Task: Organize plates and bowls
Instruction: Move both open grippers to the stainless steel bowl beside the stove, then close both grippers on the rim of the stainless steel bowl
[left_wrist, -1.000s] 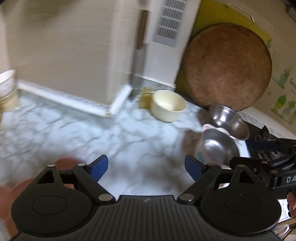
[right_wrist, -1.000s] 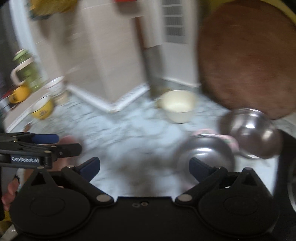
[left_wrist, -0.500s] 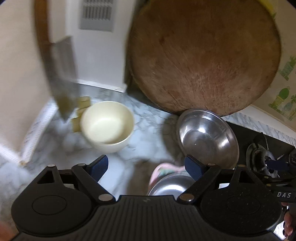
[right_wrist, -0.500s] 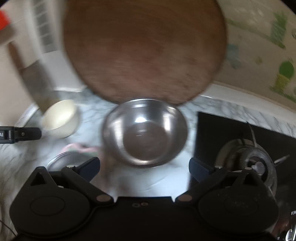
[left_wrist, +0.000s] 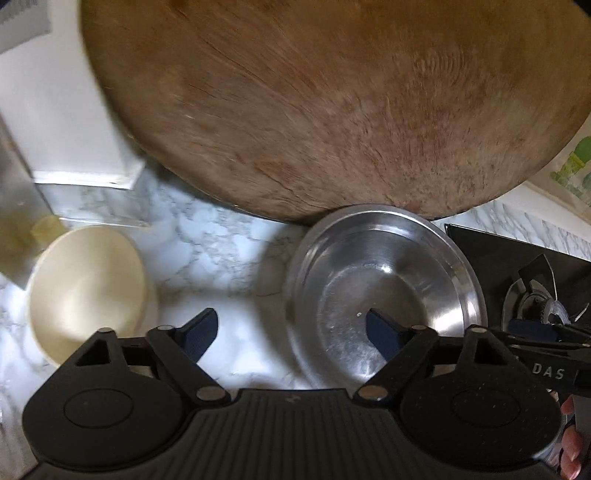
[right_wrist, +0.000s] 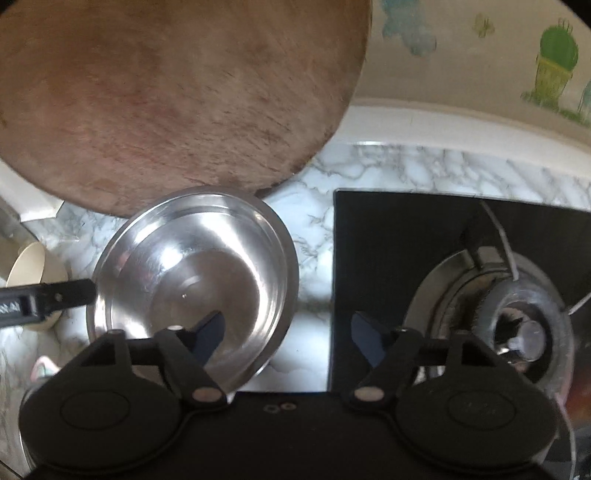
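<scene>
While nothing is gripped yet, both grippers hover with jaws spread: left gripper (left_wrist: 291, 330) and right gripper (right_wrist: 288, 332), each straddling the rim of steel bowl (left_wrist: 384, 291). Sorting seems barely begun. Counted: one steel bowl on counter (left_wrist: 207, 240), one cream bowl (left_wrist: 88, 291) left of it; no plate visible. Behind, one round board (left_wrist: 332, 103), one burner (right_wrist: 517, 325).

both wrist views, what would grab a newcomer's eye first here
The huge round wooden board fills the top of both views, standing on edge at the back of the marble counter. Right below it sits a shiny steel bowl, with a cream bowl to its left and a stove burner to its right.
</scene>
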